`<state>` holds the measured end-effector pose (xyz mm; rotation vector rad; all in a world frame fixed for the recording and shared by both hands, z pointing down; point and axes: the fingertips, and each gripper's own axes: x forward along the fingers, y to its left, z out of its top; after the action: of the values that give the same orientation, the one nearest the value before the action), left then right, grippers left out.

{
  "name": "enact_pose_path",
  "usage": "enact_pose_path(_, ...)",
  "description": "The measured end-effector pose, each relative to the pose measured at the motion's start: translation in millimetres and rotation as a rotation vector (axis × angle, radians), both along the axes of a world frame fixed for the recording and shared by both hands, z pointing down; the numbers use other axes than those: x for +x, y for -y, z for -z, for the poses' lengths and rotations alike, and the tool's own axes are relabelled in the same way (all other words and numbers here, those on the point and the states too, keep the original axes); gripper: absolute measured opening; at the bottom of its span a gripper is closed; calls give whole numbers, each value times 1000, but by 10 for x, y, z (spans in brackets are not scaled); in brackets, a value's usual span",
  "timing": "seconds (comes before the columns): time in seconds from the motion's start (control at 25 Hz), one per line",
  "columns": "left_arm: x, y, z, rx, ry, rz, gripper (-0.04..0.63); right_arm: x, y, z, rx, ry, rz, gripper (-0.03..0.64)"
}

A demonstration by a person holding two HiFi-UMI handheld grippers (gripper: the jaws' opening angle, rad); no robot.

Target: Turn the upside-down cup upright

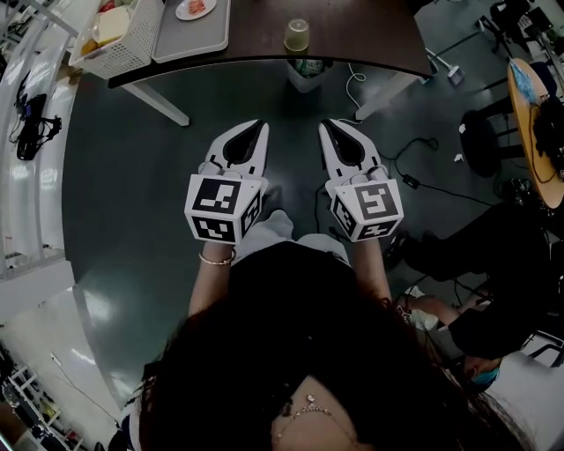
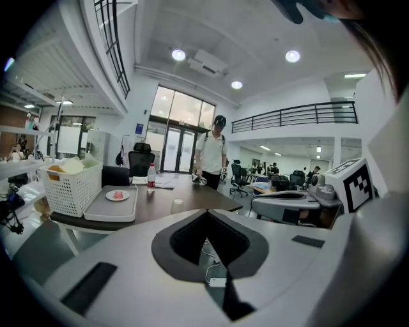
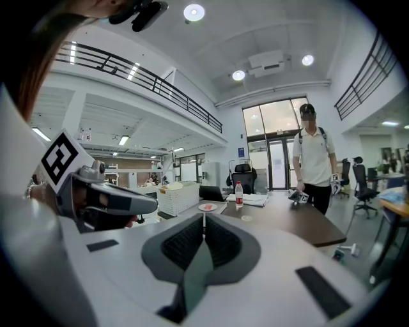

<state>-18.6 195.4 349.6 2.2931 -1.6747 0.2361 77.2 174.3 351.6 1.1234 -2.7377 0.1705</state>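
Well short of the desk [image 1: 370, 26] — left gripper [image 1: 258, 128] and right gripper [image 1: 328, 126] both clenched, empty. We judge the upside-down cup [image 1: 297, 35] near its front edge light, thin-walled — grip the sidewall gently.

Head view: the top edge cuts off the bench [image 1: 370, 26], the basket [image 1: 132, 40] and the plate [image 1: 196, 9]. The marker cubes of the left gripper [image 1: 260, 126] and right gripper [image 1: 326, 126] hide the hands holding them. Right gripper view: the cup [image 3: 246, 218] is too small to tell its orientation.
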Motion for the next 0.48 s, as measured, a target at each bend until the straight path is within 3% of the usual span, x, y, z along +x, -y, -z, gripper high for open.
enact_pose_path(0.48, -176, 397, -128, -31, -20, -26, 3, -253, 386, -80, -20, -23, -5, 18)
